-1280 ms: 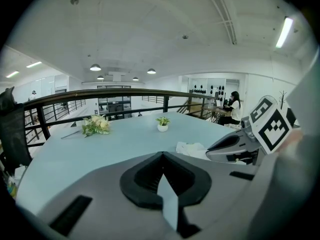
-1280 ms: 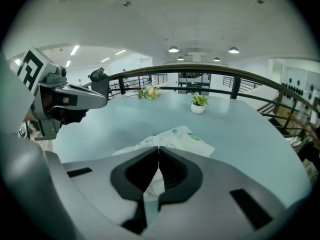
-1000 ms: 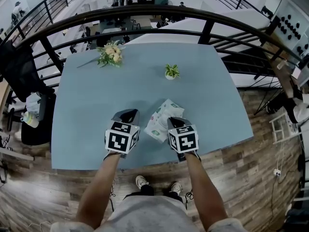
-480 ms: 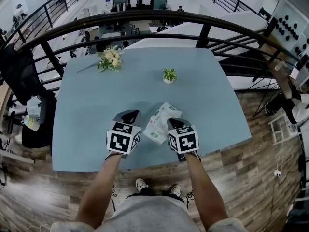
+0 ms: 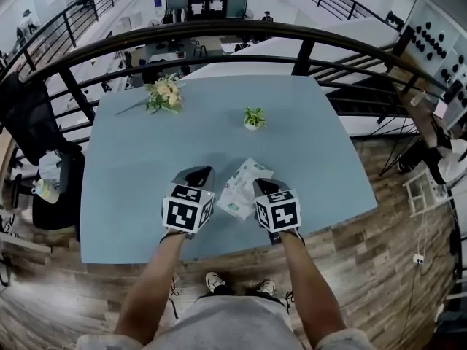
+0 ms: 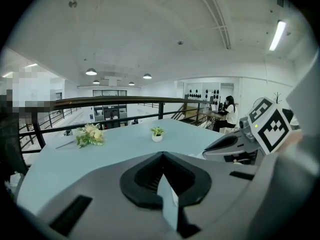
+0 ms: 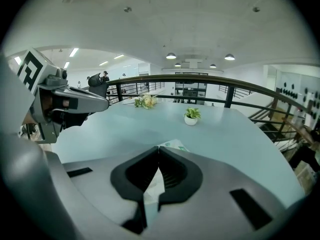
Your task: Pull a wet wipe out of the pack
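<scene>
Head view: shows wet wipe pack (image 5: 239,186) flat on blue table (image 5: 146,159) near its front edge, between 2 grippers, partly under right gripper (image 5: 265,184). Left gripper view: shows left gripper (image 6: 161,155) closed tip to tip, apart from pack. Right gripper view: shows tips together above pack, perhaps nipping its edge.

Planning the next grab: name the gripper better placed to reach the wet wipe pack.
Probably right. The wet wipe pack lies at the shut tips of the right gripper; the left gripper, also shut, sits apart to its left.
</scene>
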{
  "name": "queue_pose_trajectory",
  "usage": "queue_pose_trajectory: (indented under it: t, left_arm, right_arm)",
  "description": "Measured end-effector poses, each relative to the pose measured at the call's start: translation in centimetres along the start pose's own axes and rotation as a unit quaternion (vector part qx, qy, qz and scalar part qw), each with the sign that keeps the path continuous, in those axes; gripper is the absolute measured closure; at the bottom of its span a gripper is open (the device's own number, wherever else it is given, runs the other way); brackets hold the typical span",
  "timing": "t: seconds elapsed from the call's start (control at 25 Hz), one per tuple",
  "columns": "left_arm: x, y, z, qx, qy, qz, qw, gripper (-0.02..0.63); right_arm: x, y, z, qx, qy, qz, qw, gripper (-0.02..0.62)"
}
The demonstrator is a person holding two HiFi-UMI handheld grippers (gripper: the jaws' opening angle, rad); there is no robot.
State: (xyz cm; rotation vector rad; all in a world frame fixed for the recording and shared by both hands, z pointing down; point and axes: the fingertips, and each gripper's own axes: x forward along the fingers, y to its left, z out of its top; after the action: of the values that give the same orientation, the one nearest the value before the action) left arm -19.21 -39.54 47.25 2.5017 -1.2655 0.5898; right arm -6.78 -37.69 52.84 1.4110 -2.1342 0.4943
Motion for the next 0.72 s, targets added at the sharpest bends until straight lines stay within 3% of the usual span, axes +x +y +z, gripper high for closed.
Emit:
queue_pose_trajectory:
  t: [0.72]
  left_arm:
    - [-0.4, -0.2, 0.3, 0.011, 0.0, -0.001, 0.9999, 0.614]
  right_arm:
    - [-1.0, -0.3, 1.6, 0.006, -0.027, -0.01, 1.0, 0.589]
